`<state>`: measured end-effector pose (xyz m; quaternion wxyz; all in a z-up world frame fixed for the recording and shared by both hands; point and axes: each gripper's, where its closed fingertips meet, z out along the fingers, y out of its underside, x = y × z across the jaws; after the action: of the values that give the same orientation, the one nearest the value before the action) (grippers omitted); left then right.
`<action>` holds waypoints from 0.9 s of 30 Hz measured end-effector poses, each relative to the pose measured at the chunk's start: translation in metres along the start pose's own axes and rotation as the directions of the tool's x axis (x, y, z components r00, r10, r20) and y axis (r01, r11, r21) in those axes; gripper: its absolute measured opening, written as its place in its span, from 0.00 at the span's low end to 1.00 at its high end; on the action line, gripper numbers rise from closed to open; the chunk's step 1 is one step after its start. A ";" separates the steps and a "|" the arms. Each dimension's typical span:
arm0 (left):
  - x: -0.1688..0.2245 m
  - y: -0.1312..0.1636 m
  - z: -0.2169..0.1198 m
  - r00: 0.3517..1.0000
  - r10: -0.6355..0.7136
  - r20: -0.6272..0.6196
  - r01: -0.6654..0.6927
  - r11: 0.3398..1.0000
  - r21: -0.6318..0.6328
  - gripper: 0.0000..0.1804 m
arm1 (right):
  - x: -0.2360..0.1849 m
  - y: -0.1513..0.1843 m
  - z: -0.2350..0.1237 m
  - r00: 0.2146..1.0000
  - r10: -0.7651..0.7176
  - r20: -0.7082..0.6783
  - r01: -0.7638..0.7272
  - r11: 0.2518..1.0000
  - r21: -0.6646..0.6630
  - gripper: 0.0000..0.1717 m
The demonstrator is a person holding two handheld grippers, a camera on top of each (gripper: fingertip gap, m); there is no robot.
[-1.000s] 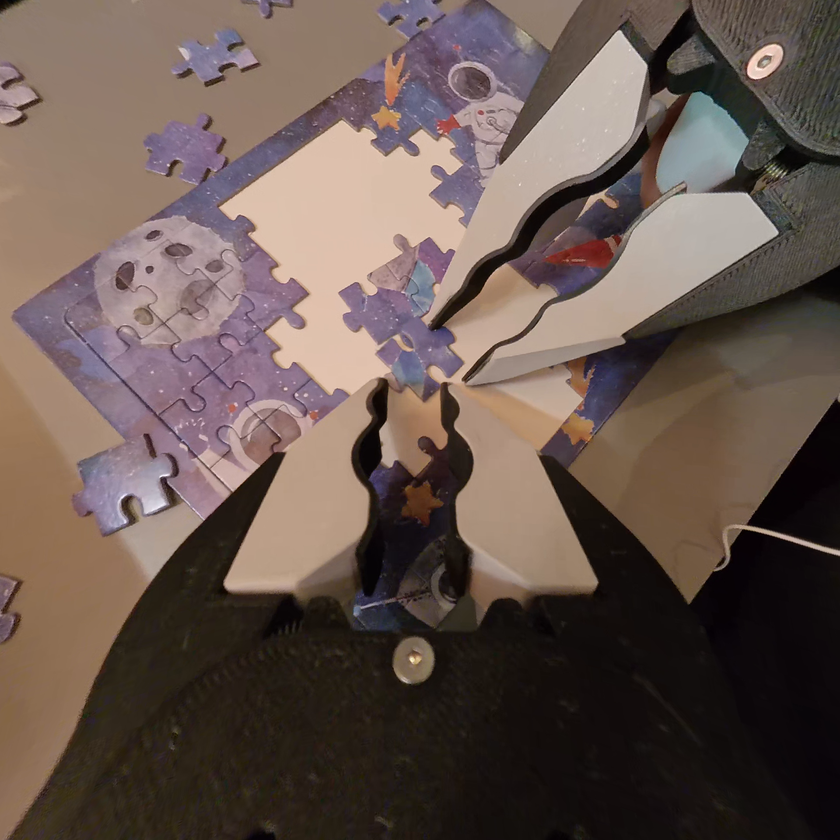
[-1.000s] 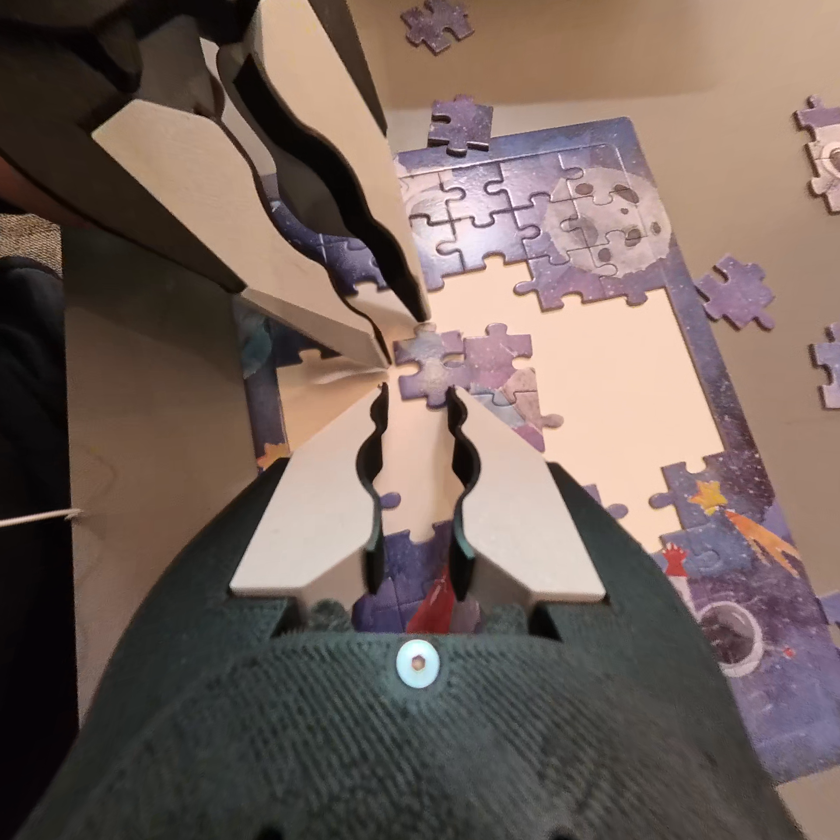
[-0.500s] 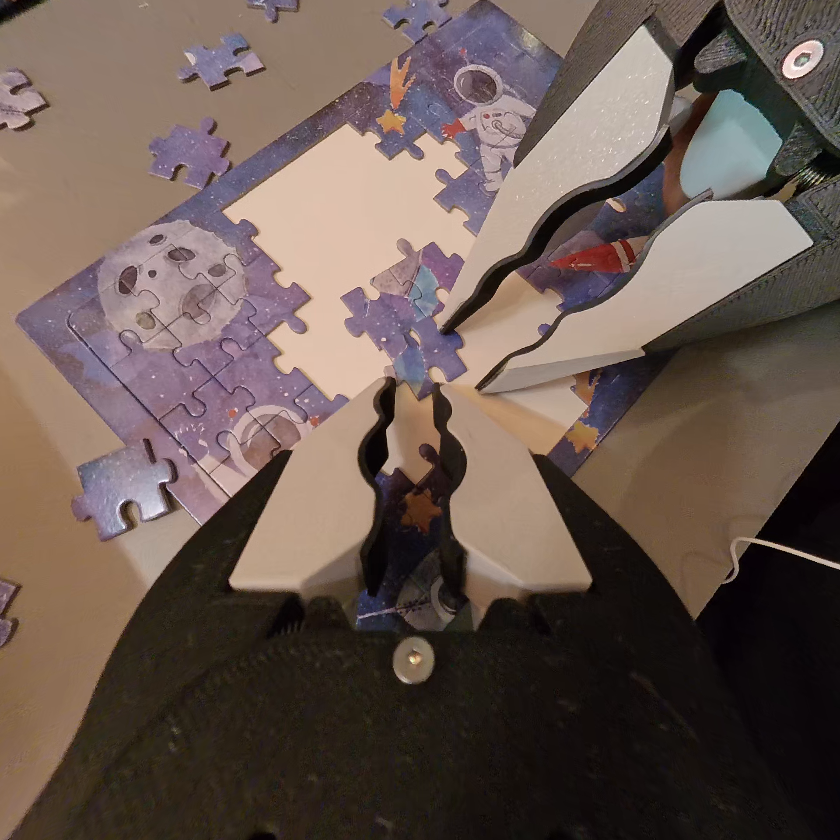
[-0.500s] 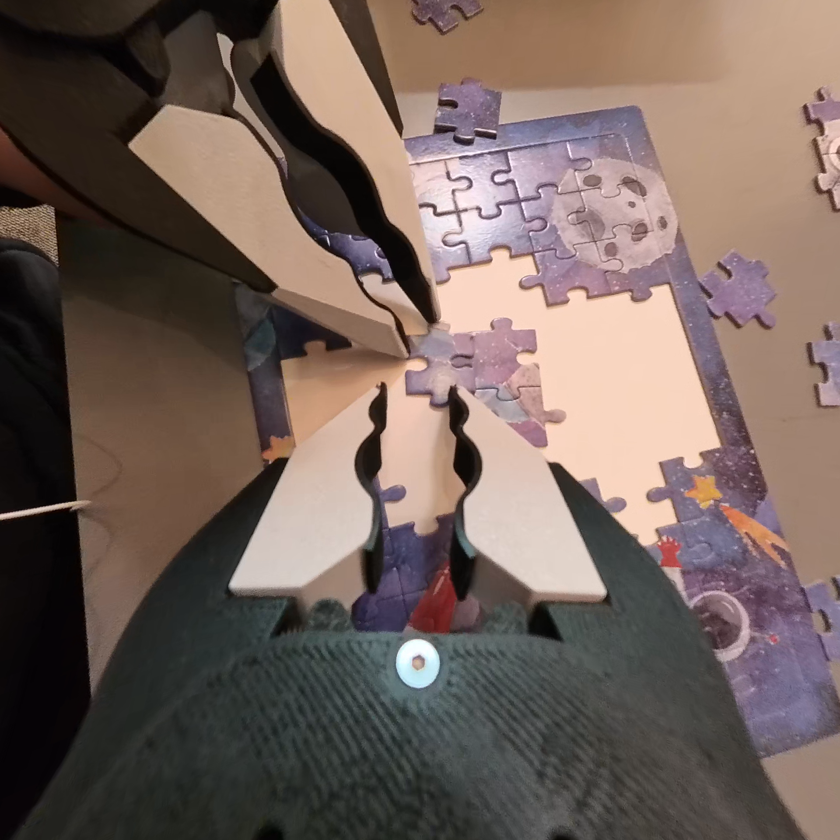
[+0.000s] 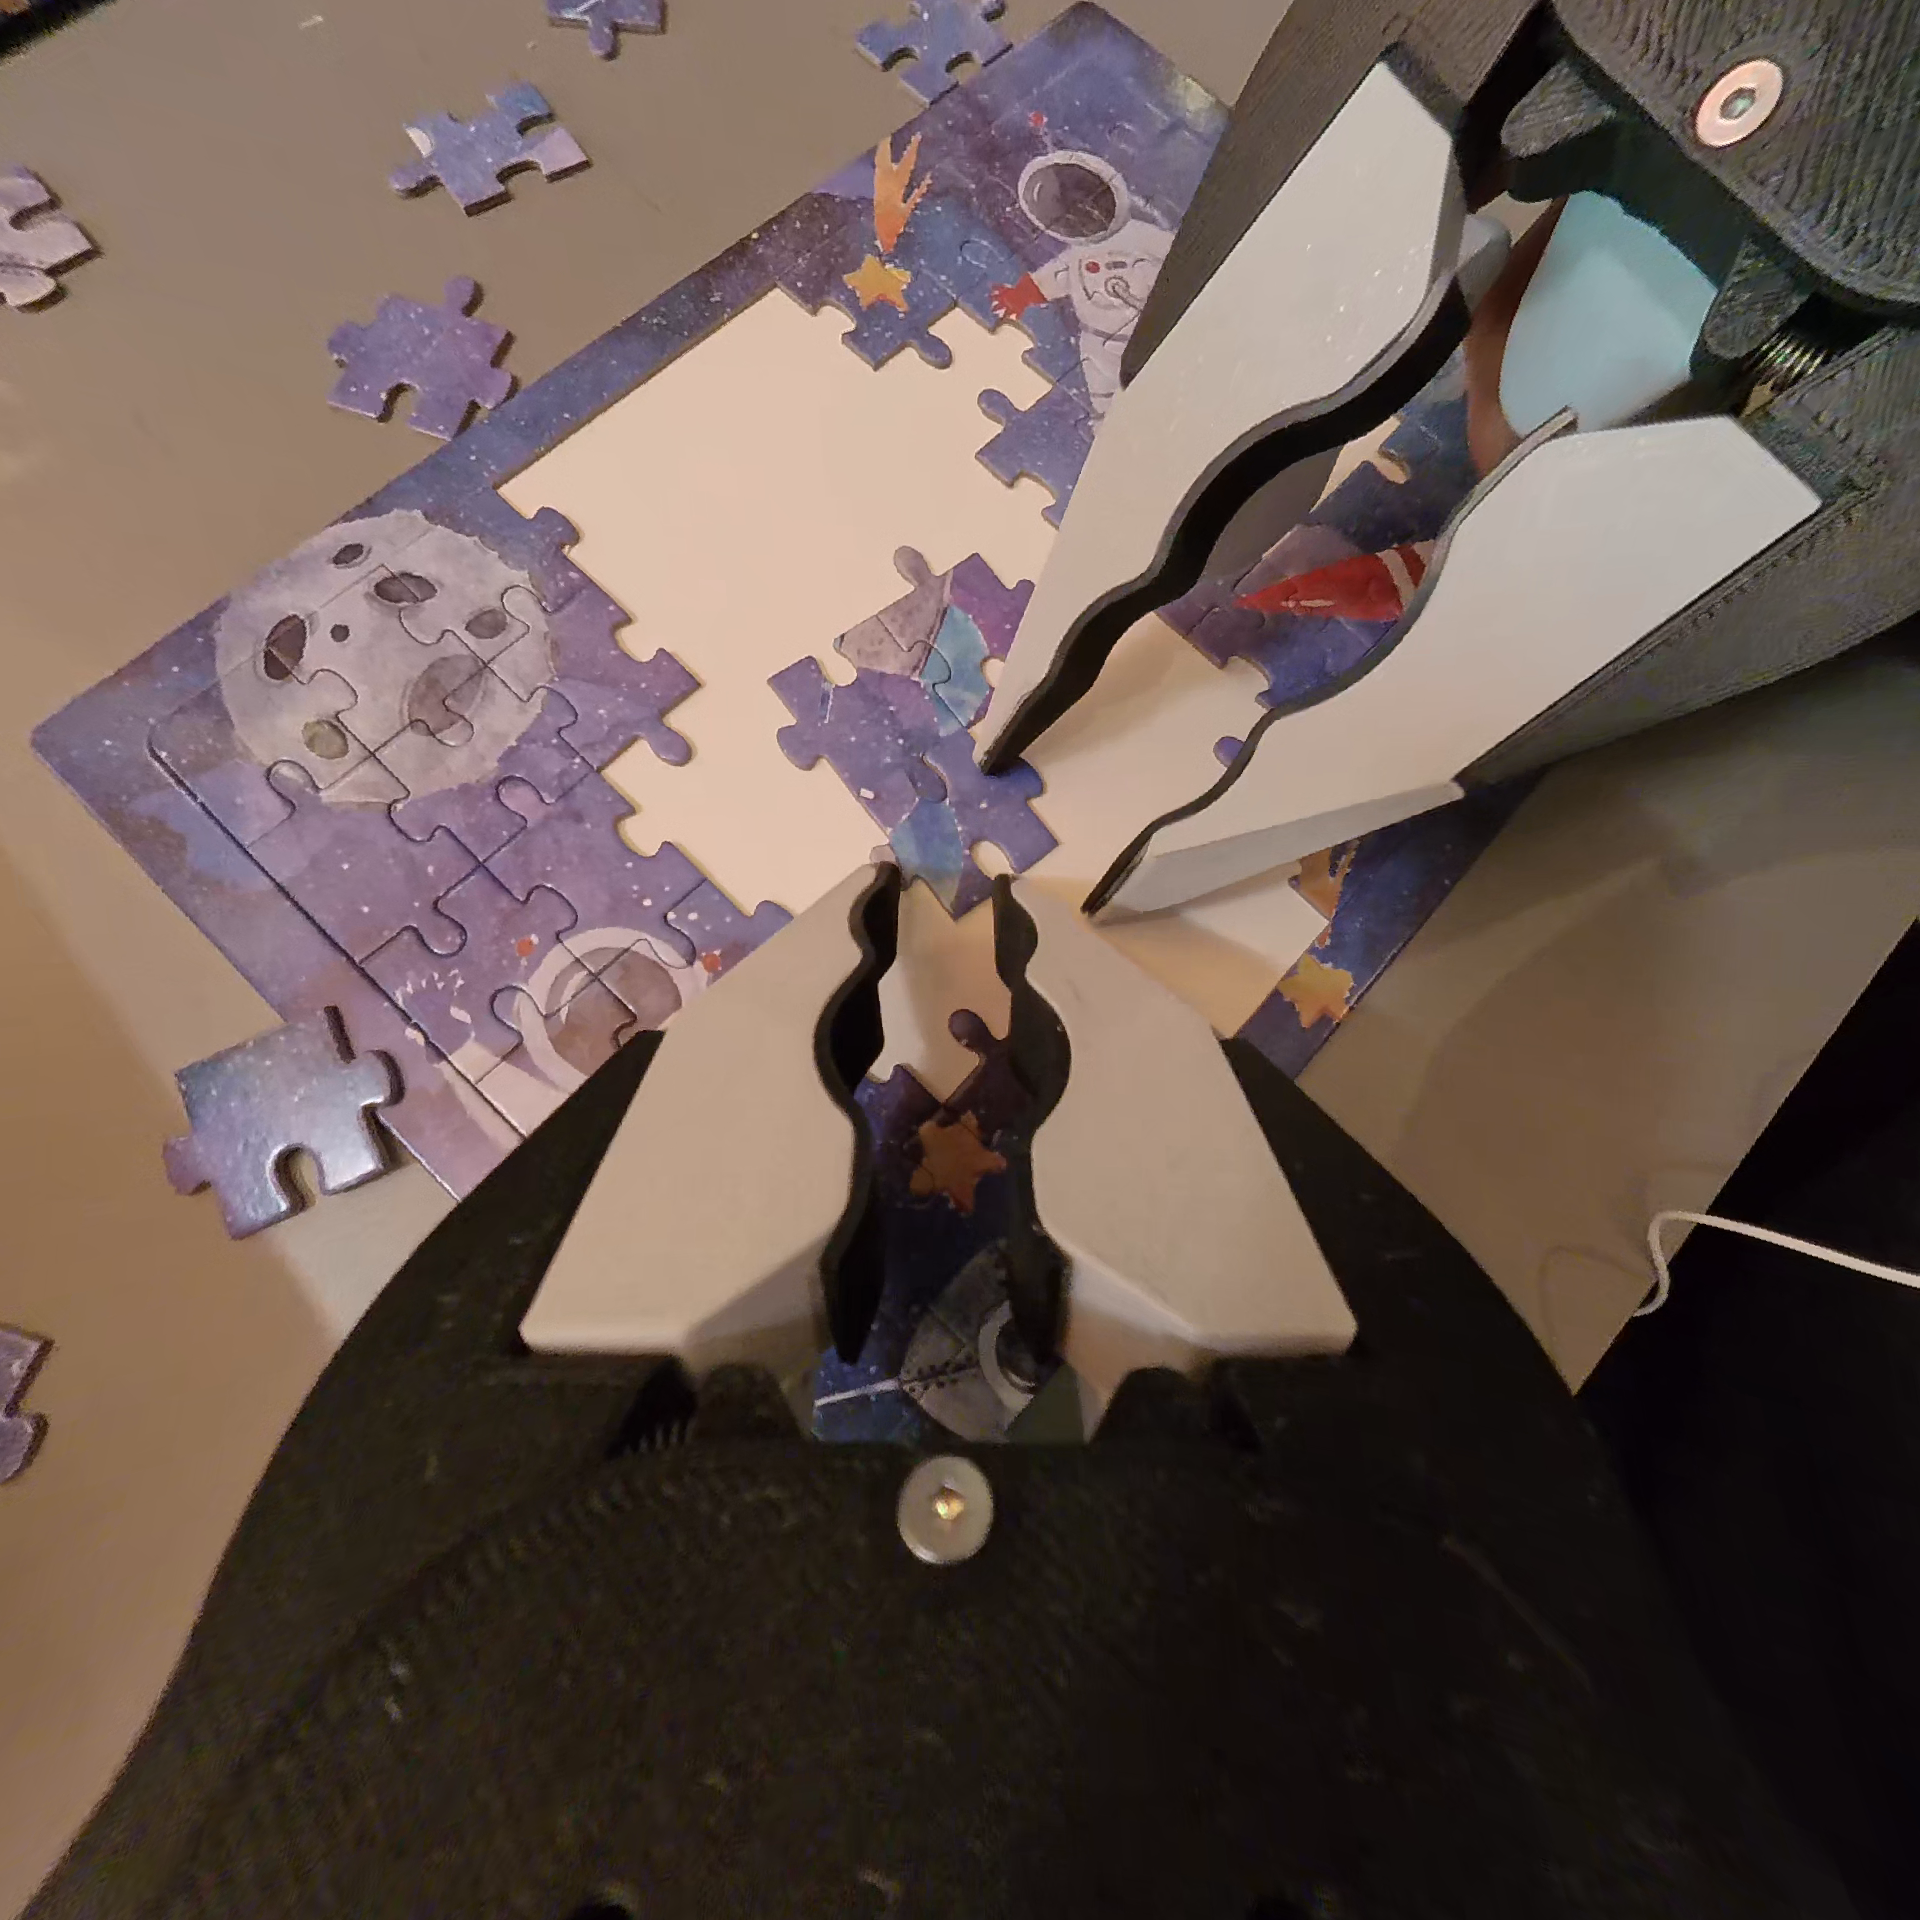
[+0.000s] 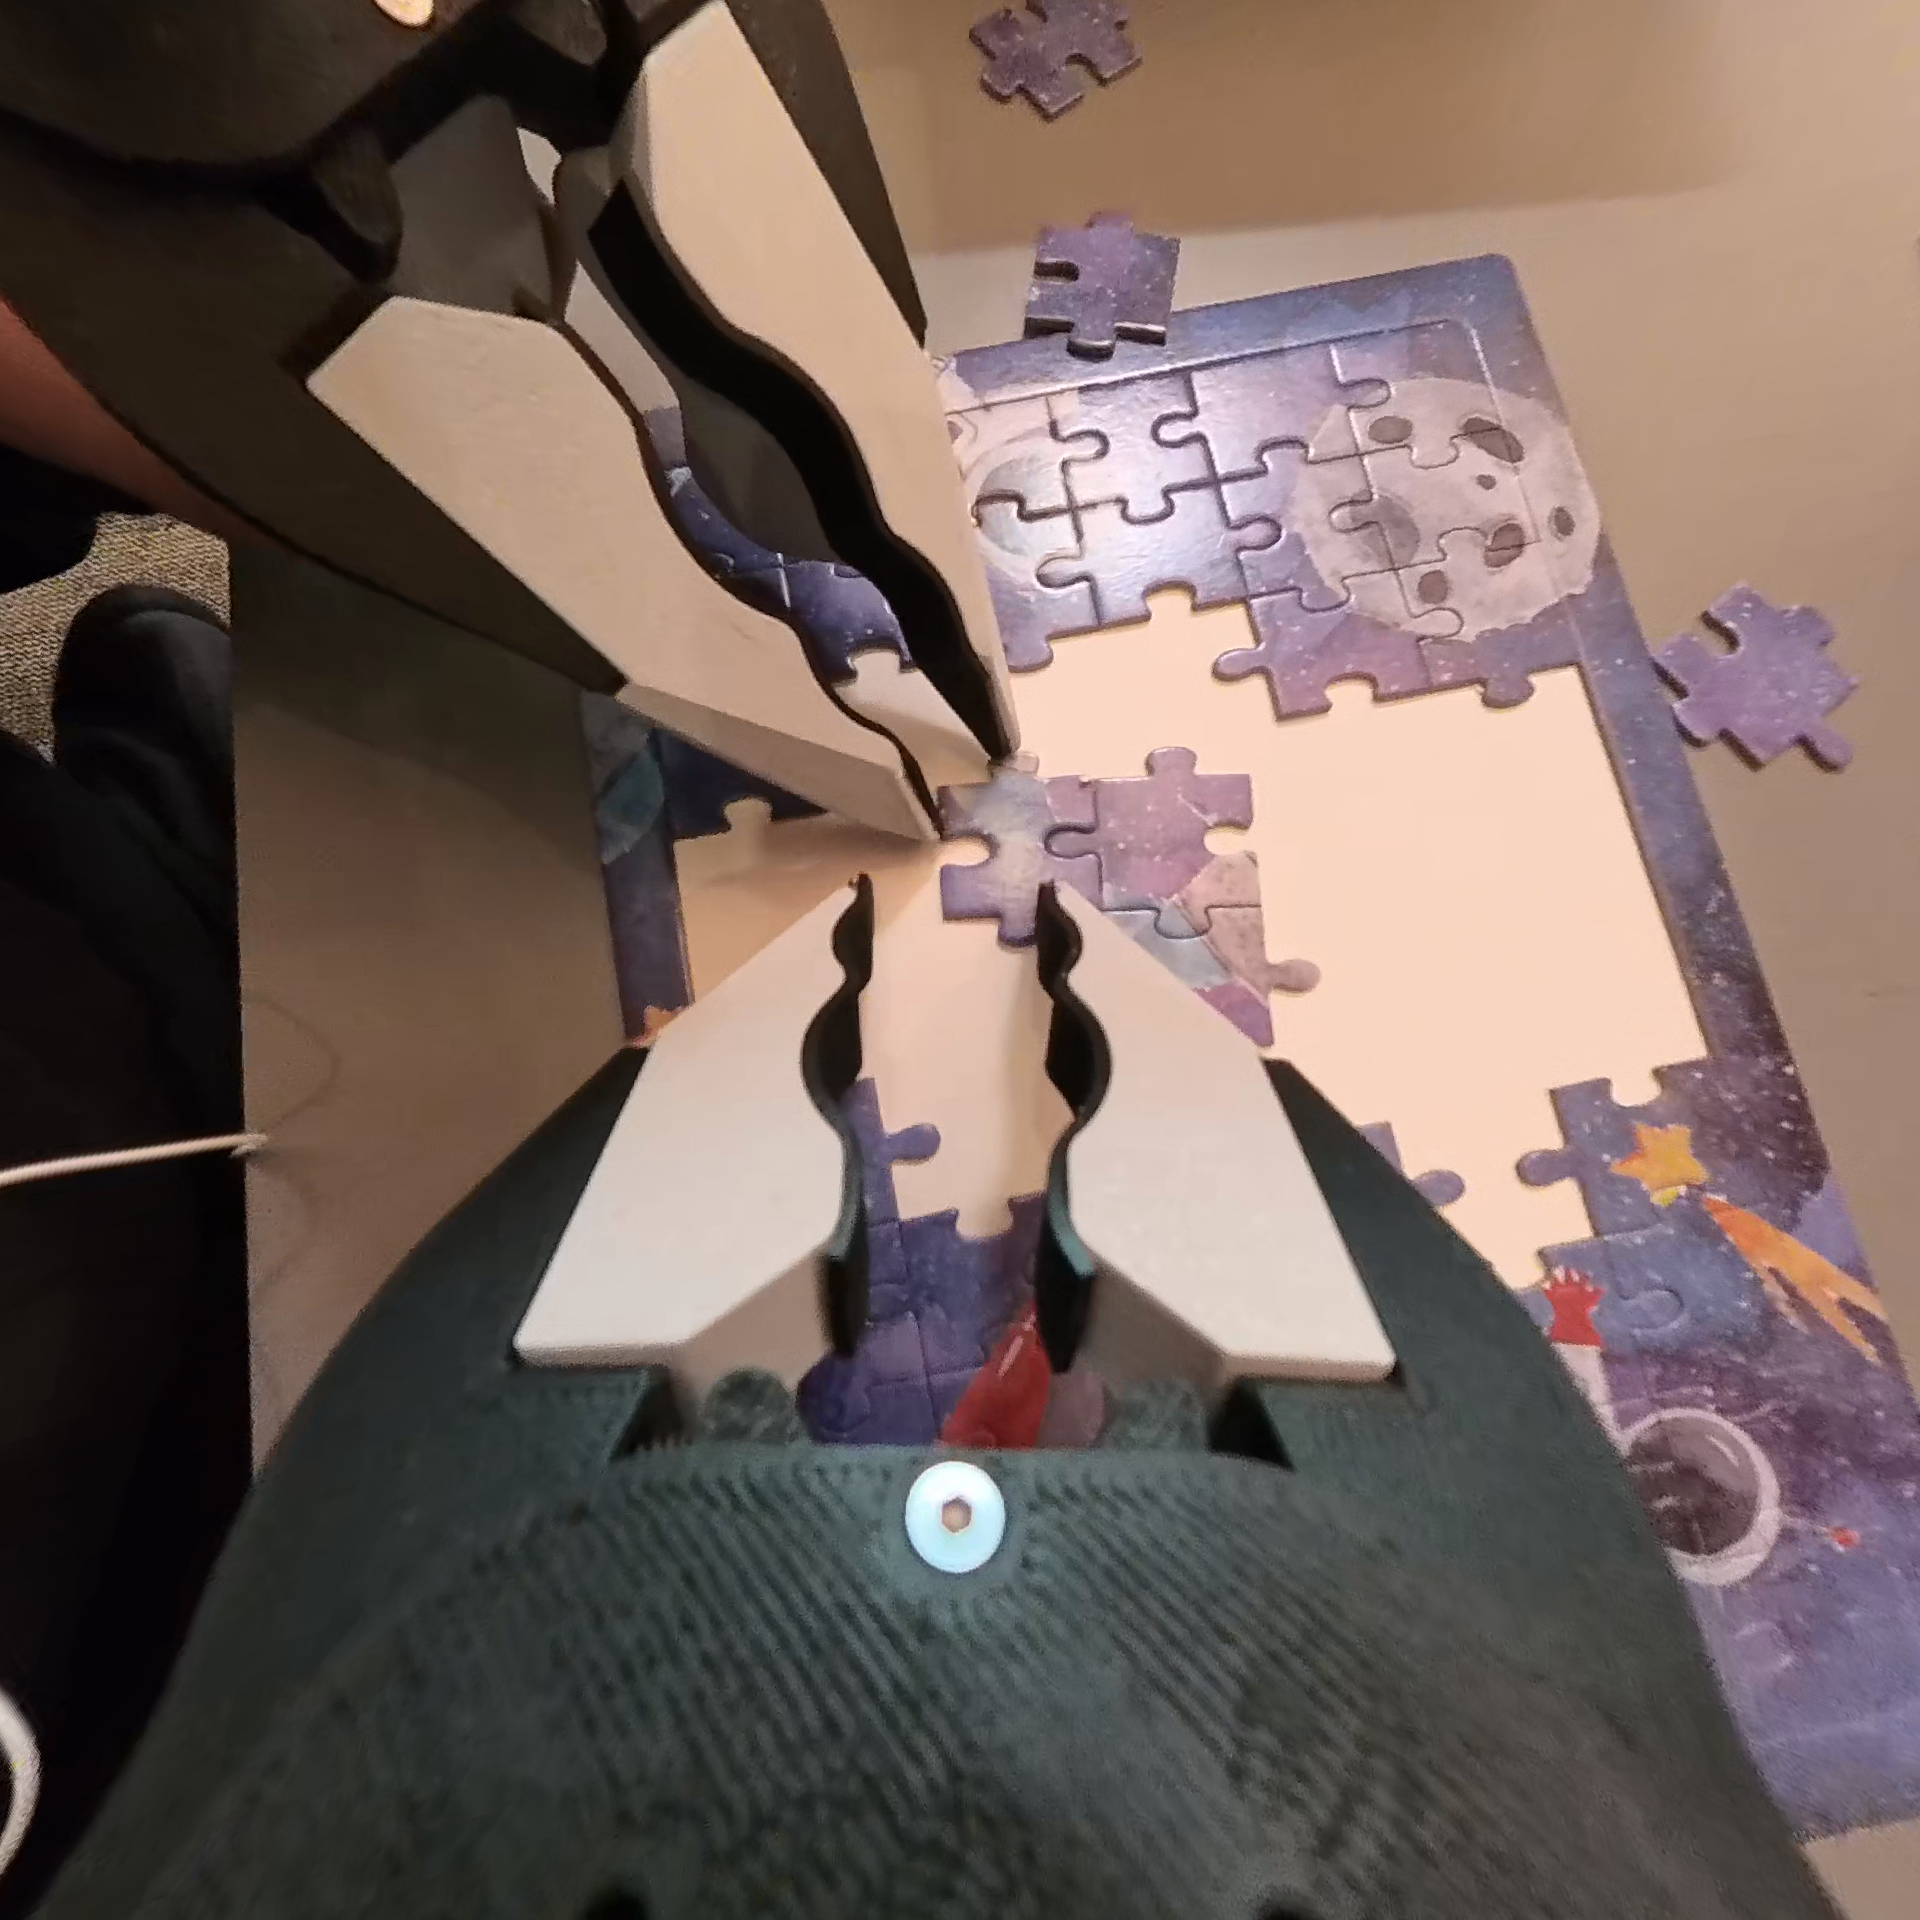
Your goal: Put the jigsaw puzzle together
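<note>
A purple space puzzle tray [image 5: 125, 769] lies on the table, partly filled, with a bare cream middle [image 5: 779, 499]. A small cluster of joined pieces [image 5: 883, 727] lies flat in that bare area; it also shows in the right wrist view [image 6: 1143, 842]. My left gripper [image 5: 943, 881] is open, its tips down on either side of the cluster's near corner. It shows from the side in the right wrist view [image 6: 964, 792]. My right gripper [image 6: 951, 888] is open and holds nothing. One fingertip [image 6: 1049, 899] rests on the cluster's edge and the other is on bare tray. It reaches in from the upper right in the left wrist view [image 5: 1039, 840].
Loose purple pieces lie on the table around the tray [image 5: 281, 1122] [image 5: 426, 353] [image 6: 1756, 686] [image 6: 1107, 275]. The table edge and a white cord [image 5: 1766, 1236] are at the right, with dark floor beyond. Left and right tips are no more than a few centimetres apart.
My left jaws have narrowed a little around the cluster's corner. My right jaws have spread a little. Both grippers stay at the cluster, which has barely moved.
</note>
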<state>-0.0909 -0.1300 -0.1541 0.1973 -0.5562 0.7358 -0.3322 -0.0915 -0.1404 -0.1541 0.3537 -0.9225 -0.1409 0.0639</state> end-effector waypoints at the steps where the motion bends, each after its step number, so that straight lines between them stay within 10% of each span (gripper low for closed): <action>1: 0.000 0.000 0.000 1.000 0.000 0.001 0.000 1.000 0.001 0.09 | 0.000 0.000 0.000 1.000 -0.001 0.001 0.001 1.000 -0.003 0.18; 27: 0.003 -0.003 0.005 1.000 -0.022 -0.020 0.022 1.000 0.021 0.03 | -0.002 -0.004 0.003 1.000 -0.009 0.029 0.009 1.000 -0.005 0.21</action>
<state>-0.0865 -0.1345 -0.1557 0.1922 -0.5587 0.7280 -0.3477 -0.0950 -0.1363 -0.1536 0.3494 -0.9217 -0.1504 0.0755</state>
